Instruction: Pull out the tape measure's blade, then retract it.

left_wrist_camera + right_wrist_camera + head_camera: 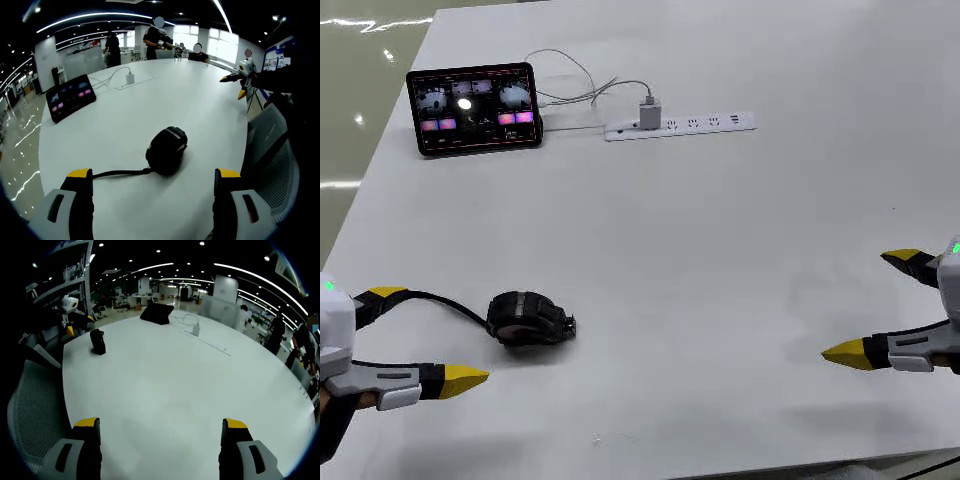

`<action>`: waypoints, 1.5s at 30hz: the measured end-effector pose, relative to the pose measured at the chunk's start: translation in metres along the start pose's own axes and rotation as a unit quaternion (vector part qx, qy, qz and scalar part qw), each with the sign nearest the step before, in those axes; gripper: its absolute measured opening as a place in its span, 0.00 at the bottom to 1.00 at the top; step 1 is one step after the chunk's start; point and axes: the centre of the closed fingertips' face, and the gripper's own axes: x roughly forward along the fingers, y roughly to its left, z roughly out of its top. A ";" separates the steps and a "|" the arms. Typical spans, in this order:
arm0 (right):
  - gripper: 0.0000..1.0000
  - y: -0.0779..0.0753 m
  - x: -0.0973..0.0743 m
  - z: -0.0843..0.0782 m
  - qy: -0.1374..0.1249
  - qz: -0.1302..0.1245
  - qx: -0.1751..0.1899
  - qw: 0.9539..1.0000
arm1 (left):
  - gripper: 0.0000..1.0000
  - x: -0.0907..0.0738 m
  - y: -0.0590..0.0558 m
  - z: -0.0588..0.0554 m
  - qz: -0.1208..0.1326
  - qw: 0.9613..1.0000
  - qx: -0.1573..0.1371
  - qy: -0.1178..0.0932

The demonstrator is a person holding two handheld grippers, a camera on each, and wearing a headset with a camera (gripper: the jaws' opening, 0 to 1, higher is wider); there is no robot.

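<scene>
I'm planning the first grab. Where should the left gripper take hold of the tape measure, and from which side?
Probably grip the tape measure by its rounded case, coming from its strap end, where the open left gripper faces it. That leaves the far end free for the right gripper.

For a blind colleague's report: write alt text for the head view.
A black tape measure lies on a white table just ahead of the open left gripper; the open right gripper is far to the right. A lit tablet and power strip sit farther back.
</scene>
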 end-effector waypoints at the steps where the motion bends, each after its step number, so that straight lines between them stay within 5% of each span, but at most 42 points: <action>1: 0.99 0.002 0.001 0.001 -0.002 0.004 0.001 1.000 | 0.98 0.000 0.000 0.000 -0.002 1.000 0.005 0.003; 6: 0.99 0.006 0.005 0.006 -0.002 0.012 -0.006 1.000 | 0.99 0.001 -0.004 -0.005 -0.034 0.998 0.036 0.031; 9: 0.99 0.006 0.007 0.010 -0.006 0.014 -0.008 1.000 | 0.98 0.001 0.001 -0.004 -0.030 0.996 0.072 0.047; 15: 0.99 0.009 0.012 0.021 -0.018 0.019 -0.008 1.000 | 0.99 0.005 0.006 0.012 -0.032 0.995 0.085 0.036; 31: 0.99 0.022 0.031 0.045 -0.024 0.042 -0.030 0.998 | 0.96 0.027 -0.013 0.032 -0.087 0.987 0.125 0.050; 45: 0.99 0.038 0.048 0.063 -0.028 0.071 -0.057 0.995 | 0.89 0.045 -0.029 0.034 -0.133 0.969 0.192 0.086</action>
